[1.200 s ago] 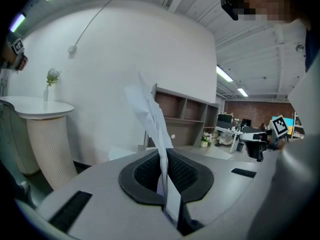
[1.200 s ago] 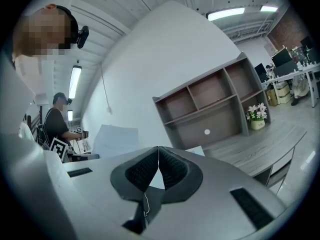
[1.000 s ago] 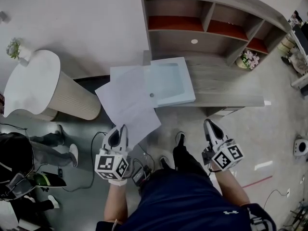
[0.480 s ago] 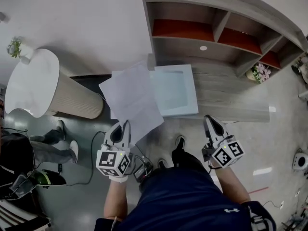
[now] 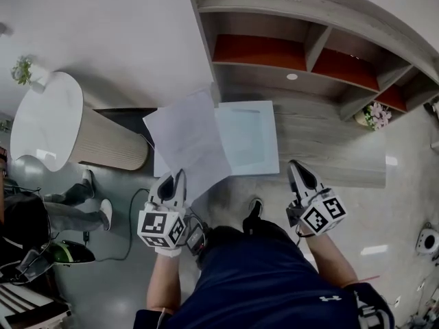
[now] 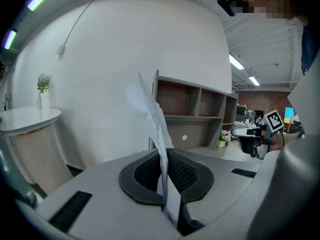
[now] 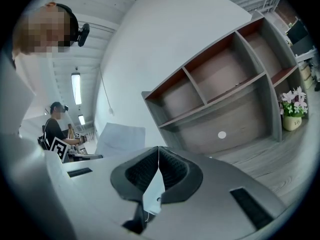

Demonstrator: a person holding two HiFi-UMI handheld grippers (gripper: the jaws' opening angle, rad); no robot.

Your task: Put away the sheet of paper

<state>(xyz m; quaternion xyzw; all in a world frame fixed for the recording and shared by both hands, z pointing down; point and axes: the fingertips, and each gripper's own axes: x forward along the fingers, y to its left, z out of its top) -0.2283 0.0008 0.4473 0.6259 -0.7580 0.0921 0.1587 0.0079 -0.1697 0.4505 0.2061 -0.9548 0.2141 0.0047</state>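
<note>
The white sheet of paper [image 5: 186, 141] stands up from my left gripper [image 5: 180, 177], which is shut on its near corner. Its far edge reaches over the left side of a pale blue folder [image 5: 248, 136] lying on the grey desk [image 5: 329, 153]. In the left gripper view the paper [image 6: 152, 115] rises edge-on from between the pads of my left gripper [image 6: 163, 168]. My right gripper [image 5: 295, 167] hovers at the desk's front edge. In the right gripper view its pads [image 7: 158, 156] meet with nothing between them, and the sheet [image 7: 120, 139] shows at the left.
A grey shelf unit [image 5: 295, 53] with red-backed compartments stands on the desk's far side. A small flower pot [image 5: 374, 115] sits at its right end. A round white table [image 5: 42, 118] stands to the left, and another person [image 5: 27, 218] stands near it.
The desk and shelf have shifted in the head view as the person moved. The paper stays gripped, and both grippers keep their places.
</note>
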